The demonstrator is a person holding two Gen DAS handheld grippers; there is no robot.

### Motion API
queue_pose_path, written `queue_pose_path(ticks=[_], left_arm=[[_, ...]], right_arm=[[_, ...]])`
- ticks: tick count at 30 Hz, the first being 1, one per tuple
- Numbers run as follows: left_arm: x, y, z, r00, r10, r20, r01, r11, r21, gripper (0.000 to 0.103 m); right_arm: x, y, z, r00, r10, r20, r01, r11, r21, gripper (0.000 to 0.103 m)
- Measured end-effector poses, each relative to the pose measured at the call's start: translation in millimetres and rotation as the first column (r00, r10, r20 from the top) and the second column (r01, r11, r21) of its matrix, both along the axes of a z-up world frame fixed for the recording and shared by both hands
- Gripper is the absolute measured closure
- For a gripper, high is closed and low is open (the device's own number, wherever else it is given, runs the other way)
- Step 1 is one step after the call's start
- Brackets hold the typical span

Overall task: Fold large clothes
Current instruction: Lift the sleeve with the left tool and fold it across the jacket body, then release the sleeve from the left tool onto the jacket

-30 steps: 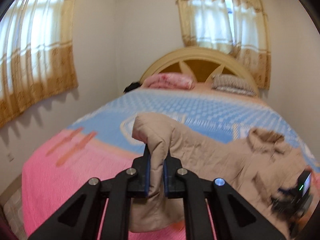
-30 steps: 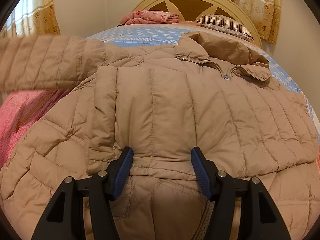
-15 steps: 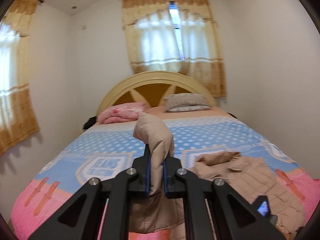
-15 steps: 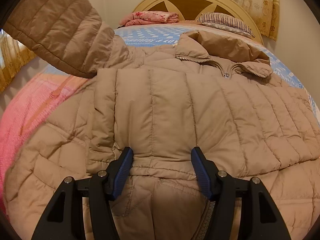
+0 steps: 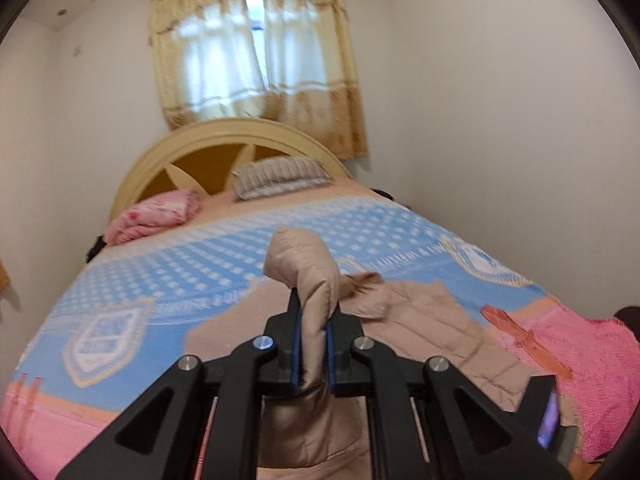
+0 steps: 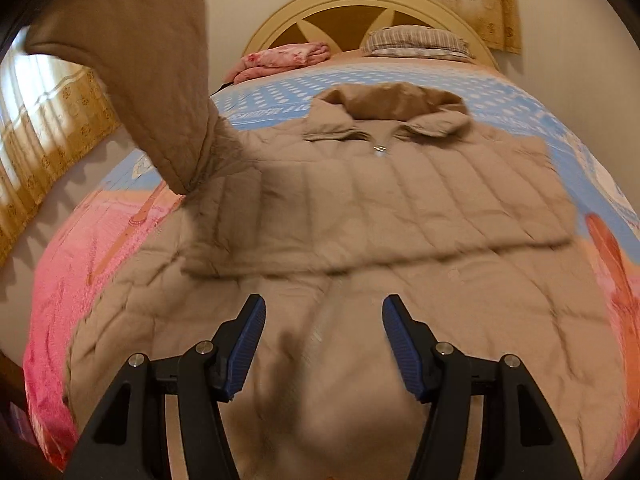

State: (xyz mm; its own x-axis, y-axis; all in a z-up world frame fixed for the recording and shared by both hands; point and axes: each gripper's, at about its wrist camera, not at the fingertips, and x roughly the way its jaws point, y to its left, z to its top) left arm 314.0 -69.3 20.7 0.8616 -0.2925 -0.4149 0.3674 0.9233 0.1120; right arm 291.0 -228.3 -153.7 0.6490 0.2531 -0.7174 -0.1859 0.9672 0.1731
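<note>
Two grippers are in view over a bed (image 6: 100,264) spread with a pink and blue cover. One tan quilted jacket (image 6: 360,216) lies front-up across the cover, its collar (image 6: 392,108) toward the arched headboard (image 6: 372,4) and its zipper closed at the neck.

Left gripper (image 5: 314,344): jaws pressed nearly together on the jacket's sleeve (image 5: 308,276) — the padded fabric is pinched between the blue pads and bulges up above them. From the right wrist view the same sleeve (image 6: 152,72) stands raised clear of the bed at upper left, joined to the jacket at the shoulder.

Right gripper (image 6: 323,344): jaws roughly half open, nothing between them. Its pads hang above the lower front of the jacket, apart from the fabric; whether any part brushes it cannot be told because of blur.

A fold of the jacket runs crosswise just beyond the right gripper's fingertips. At the head of the bed lie a pink folded blanket (image 5: 156,216) and a striped pillow (image 5: 280,174), side by side and well apart from the jacket. Curtains (image 5: 256,52) hang at the window behind the headboard.
</note>
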Motion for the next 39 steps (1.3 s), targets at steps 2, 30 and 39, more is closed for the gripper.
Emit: queue_pose_path(ticks=[2, 30, 39], left_arm=[[7, -29, -20, 0.999, -0.034, -0.040, 0.035, 0.999, 0.017, 0.093], [16, -114, -98, 0.972, -0.155, -0.177, 0.171, 0.982, 0.080, 0.020], [55, -31, -95, 0.996, 0.041, -0.080, -0.027, 0.986, 0.164, 0.004]], right_arm=[[-10, -10, -2, 1.000, -0.015, -0.003, 0.015, 1.000, -0.006, 0.041], [-38, -57, -38, 0.997, -0.070, -0.010, 0.070, 0.997, 0.033, 0.041], [-58, -64, 8, 0.992, -0.106, 0.070, 0.101, 0.993, 0.068, 0.041]])
